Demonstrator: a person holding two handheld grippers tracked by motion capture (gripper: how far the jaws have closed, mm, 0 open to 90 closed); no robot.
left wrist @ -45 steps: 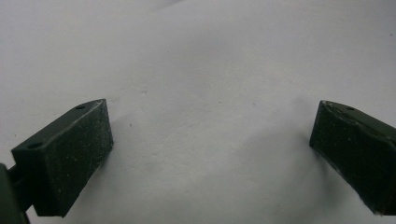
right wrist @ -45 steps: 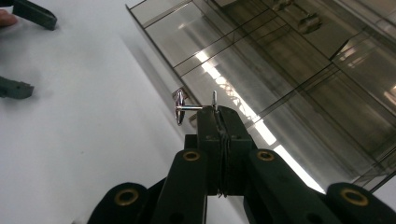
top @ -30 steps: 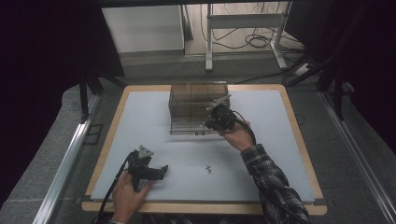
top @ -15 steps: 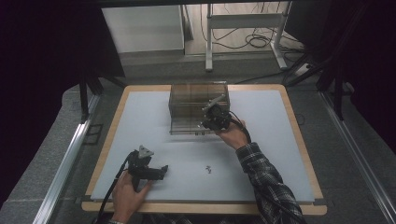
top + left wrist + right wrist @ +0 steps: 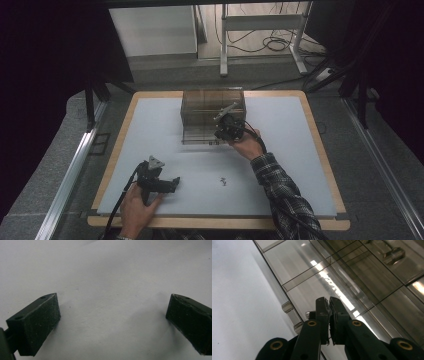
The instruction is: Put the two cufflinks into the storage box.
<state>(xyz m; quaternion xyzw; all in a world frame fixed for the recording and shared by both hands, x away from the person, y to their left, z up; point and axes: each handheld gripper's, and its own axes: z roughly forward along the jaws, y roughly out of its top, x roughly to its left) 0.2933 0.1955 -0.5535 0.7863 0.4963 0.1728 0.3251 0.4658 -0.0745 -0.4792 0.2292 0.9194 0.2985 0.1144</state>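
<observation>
On the white mat (image 5: 280, 150) that covers the wooden table (image 5: 320, 125) stands a clear plastic box (image 5: 212, 116) with several compartments, toward the far middle of the mat. The right gripper (image 5: 225, 131) is held by the right hand (image 5: 247, 145) against the front right side of this box. In the right gripper view its jaws are pressed almost together, with only a thin slit between them, just above the low front wall of the box (image 5: 342, 277); a small shiny metal piece (image 5: 310, 313) shows just beside the left jaw, but I cannot tell if the jaws hold it. The left gripper (image 5: 167, 184) rests on the mat near the front left corner, in the left hand (image 5: 135, 205). Its jaws stand wide apart with nothing between them, only the bare mat (image 5: 112, 290). A small dark thing (image 5: 223, 181) lies on the mat between the two grippers; it is too small to tell what it is.
</observation>
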